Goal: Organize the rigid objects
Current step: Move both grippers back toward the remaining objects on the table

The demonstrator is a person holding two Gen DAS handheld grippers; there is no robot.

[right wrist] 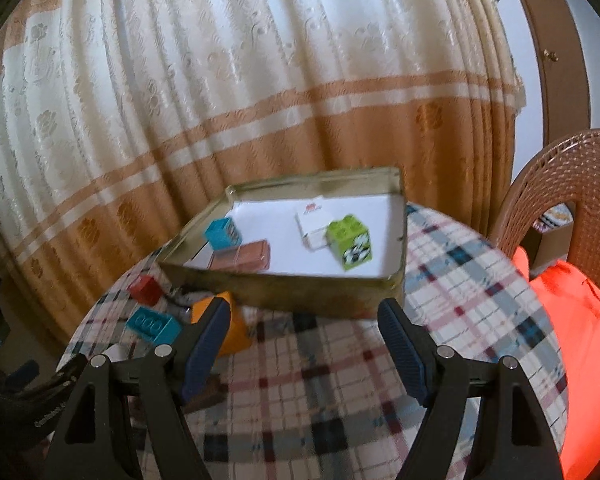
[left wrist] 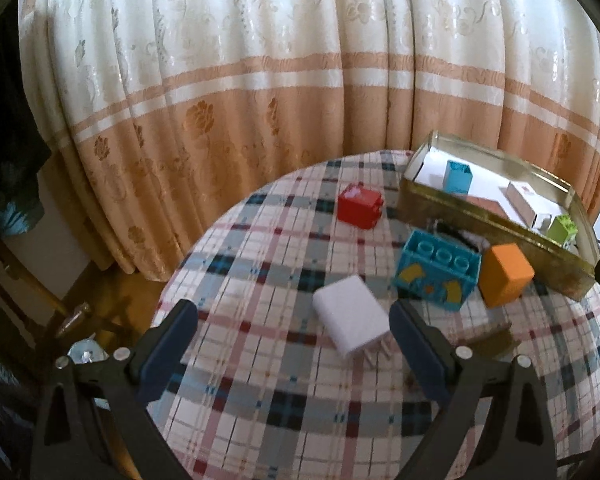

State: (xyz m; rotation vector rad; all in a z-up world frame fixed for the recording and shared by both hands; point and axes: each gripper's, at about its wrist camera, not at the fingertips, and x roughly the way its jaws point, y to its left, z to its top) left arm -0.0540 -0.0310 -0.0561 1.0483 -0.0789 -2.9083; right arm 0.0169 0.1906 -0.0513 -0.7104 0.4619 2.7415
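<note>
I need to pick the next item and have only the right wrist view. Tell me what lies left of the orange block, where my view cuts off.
Observer: A white charger lies on the tablecloth with its prongs toward the camera, between the open left gripper's fingers, untouched.
Operator: Report how the long blue brick sits.
Observer: The blue brick lies on its side, printed face up, close beside the orange block.
Operator: Check the red block.
Observer: The red block stands alone, clear of the tin.

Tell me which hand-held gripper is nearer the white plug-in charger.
Left. The left hand-held gripper frames the white plug-in charger between open jaws; the right hand-held gripper faces the tin.
</note>
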